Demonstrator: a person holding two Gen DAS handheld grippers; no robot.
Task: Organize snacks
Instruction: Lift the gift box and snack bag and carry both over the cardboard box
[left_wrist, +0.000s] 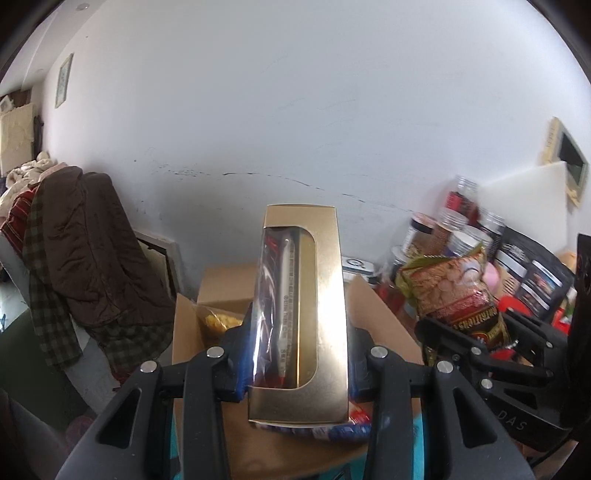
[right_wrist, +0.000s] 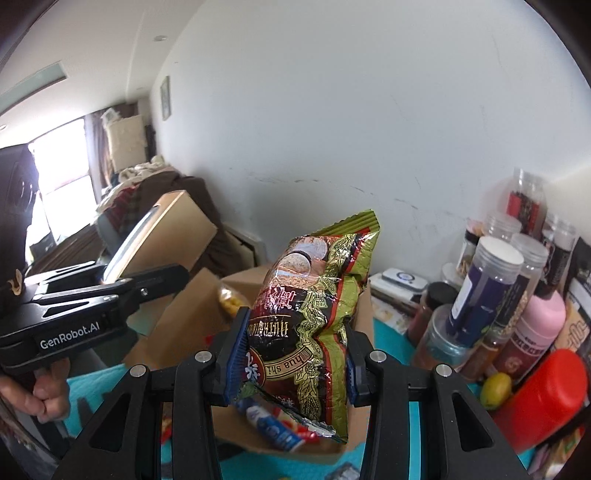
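Observation:
My left gripper (left_wrist: 295, 362) is shut on a tall gold box (left_wrist: 321, 317) with a clear window, held upright above an open cardboard box (left_wrist: 184, 332). The same gold box (right_wrist: 162, 232) shows at the left of the right wrist view, with the left gripper (right_wrist: 110, 295) around it and a hand (right_wrist: 37, 391) on its handle. My right gripper (right_wrist: 291, 365) is shut on a green and brown snack bag (right_wrist: 314, 317), held above the cardboard box (right_wrist: 177, 314). That bag (left_wrist: 458, 291) and the right gripper (left_wrist: 480, 339) appear at the right of the left wrist view.
Several jars and bottles (right_wrist: 491, 288) crowd the right, with a red container (right_wrist: 546, 398) and a yellow fruit (right_wrist: 496, 389) in front. Snacks (right_wrist: 273, 424) lie inside the cardboard box on a teal mat (right_wrist: 391, 332). A brown jacket (left_wrist: 88, 243) hangs at the left before the white wall.

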